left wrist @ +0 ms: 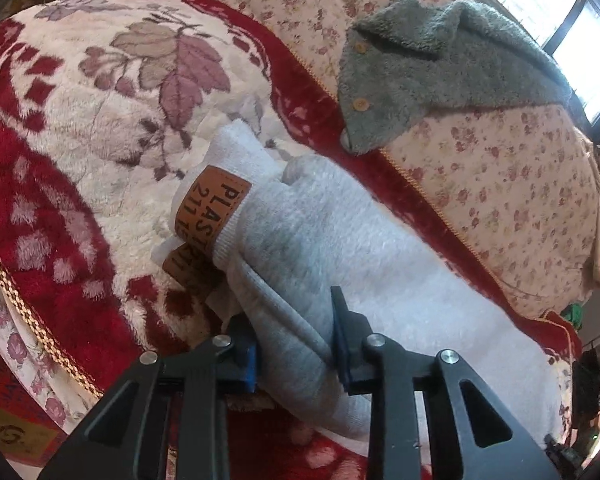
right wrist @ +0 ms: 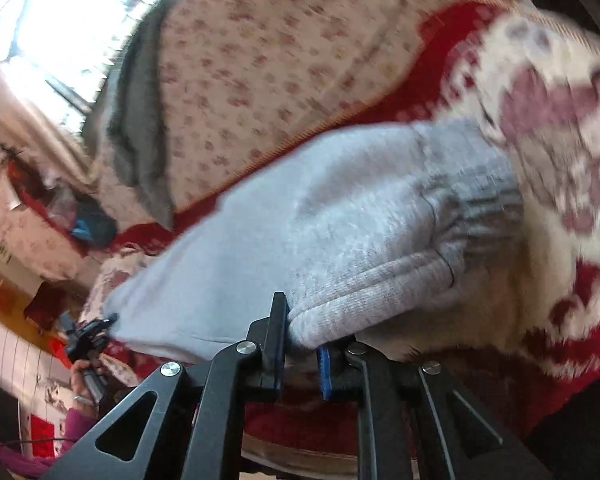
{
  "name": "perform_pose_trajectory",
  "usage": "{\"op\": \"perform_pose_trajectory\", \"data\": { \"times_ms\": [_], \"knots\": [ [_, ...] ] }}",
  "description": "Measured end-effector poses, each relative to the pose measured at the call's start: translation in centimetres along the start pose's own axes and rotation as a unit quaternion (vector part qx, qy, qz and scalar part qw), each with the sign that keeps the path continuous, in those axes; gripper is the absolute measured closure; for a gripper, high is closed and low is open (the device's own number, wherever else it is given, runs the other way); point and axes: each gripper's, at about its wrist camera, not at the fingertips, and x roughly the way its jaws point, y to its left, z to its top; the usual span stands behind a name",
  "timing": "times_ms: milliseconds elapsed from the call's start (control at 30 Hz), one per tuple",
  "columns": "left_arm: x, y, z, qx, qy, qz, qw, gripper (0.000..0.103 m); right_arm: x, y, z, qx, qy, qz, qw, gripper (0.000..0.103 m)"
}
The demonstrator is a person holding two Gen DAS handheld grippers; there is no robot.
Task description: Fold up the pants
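My left claw (left wrist: 296,344) is clamped on a thick fold of the grey fleece pants (left wrist: 340,248), its black fingers (left wrist: 350,340) pressing both sides. Just past the grip, a tan leather patch (left wrist: 212,208) on the ribbed waistband reads "PLAS" and "211". My right claw (right wrist: 300,344) pinches the pants' (right wrist: 300,216) rolled edge near a ribbed cuff (right wrist: 476,184); this view is blurred. The pants lie on a plush red-and-cream blanket (left wrist: 80,120). Beyond lie a flowered quilt (left wrist: 500,184) and a fuzzy green cardigan (left wrist: 432,68) with buttons.
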Motion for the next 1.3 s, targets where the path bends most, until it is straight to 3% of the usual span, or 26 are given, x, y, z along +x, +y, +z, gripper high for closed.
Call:
{"op": "perform_pose_trajectory", "data": {
  "times_ms": [33, 100, 167, 200, 233, 267, 300, 500, 633, 867, 1100, 1300],
  "knots": [
    [0.0, 0.0, -0.1, 0.002, -0.001, 0.003, 1.0, 0.074, 0.9, -0.5, -0.3, 0.0, 0.012, -0.017, 1.0, 0.089],
    [-0.1, -0.3, -0.3, 0.015, -0.004, 0.011, 0.9998, 0.072, 1.3, -1.2, -0.7, 0.021, 0.018, -0.009, 1.0, 0.086],
    [-0.3, -0.6, -0.4, 0.025, -0.008, 0.022, 0.9994, 0.058, 0.8, -1.2, -0.4, 0.026, 0.022, -0.007, 0.999, 0.084],
    [-0.4, -0.6, -0.5, 0.025, -0.009, 0.025, 0.9993, 0.052, 0.4, -1.3, -0.2, 0.032, 0.027, -0.011, 0.999, 0.072],
    [-0.5, -0.7, -0.6, 0.024, -0.012, 0.032, 0.9991, 0.037, -0.1, -1.5, -0.1, 0.038, 0.031, -0.025, 0.999, 0.065],
    [-0.6, -0.7, -0.6, 0.024, -0.015, 0.038, 0.9989, 0.028, -0.5, -1.5, 0.0, 0.037, 0.032, -0.04, 0.998, 0.05],
    [-0.9, -0.6, -0.8, 0.024, -0.021, 0.046, 0.9984, 0.027, -1.1, -1.6, 0.0, 0.036, 0.03, -0.052, 0.998, 0.042],
    [-2.6, -0.5, -1.2, 0.026, -0.034, 0.061, 0.9972, 0.027, -4.3, -0.4, 0.6, 0.007, -0.004, -0.077, 0.997, 0.042],
    [-3.9, -0.8, -1.5, 0.031, -0.045, 0.065, 0.9964, 0.024, -4.1, 2.4, 1.4, -0.036, -0.012, -0.07, 0.997, 0.038],
    [-4.9, -1.4, -1.8, 0.037, -0.047, 0.063, 0.9962, 0.023, 1.4, 9.1, 2.8, -0.122, 0.03, -0.023, 0.992, 0.036],
    [-4.6, -3.2, -2.8, 0.068, -0.038, 0.072, 0.9944, 0.023, 7.6, 15.8, 2.0, -0.208, 0.088, 0.002, 0.974, 0.035],
    [-4.1, -5.9, -3.5, 0.085, -0.039, 0.05, 0.9944, 0.018, 9.7, 19.0, 1.6, -0.229, 0.079, 0.01, 0.97, 0.03]
  ]
}}
